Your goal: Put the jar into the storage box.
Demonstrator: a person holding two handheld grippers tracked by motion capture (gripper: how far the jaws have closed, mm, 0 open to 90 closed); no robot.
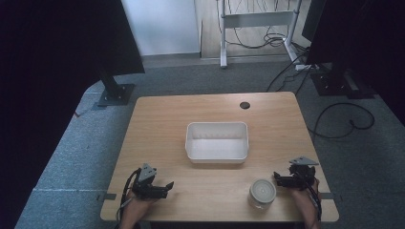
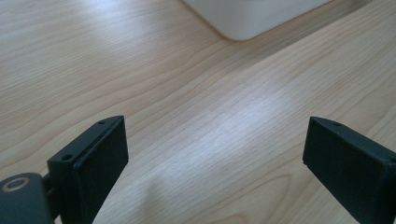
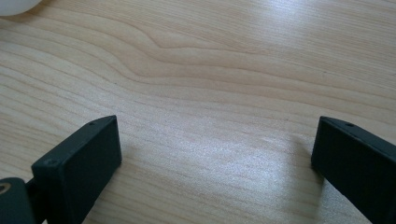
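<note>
A white rectangular bin [image 1: 217, 140] sits empty at the middle of the wooden table [image 1: 162, 124]. A round white lidded container [image 1: 262, 192] stands near the front edge, right of centre. My left gripper [image 1: 165, 189] rests low at the front left, open, its jaws pointing right. In the left gripper view the left gripper [image 2: 215, 140] has bare wood between its jaws and a corner of the bin [image 2: 252, 18] beyond. My right gripper [image 1: 279, 179] is just right of the round container, open. In the right gripper view the right gripper [image 3: 217, 140] spans bare wood.
A black grommet hole [image 1: 244, 105] lies at the table's far edge. Dark stands [image 1: 114, 90] and cables [image 1: 344, 119] are on the carpet around the table. A white rounded edge [image 3: 14, 5] shows at the top left of the right gripper view.
</note>
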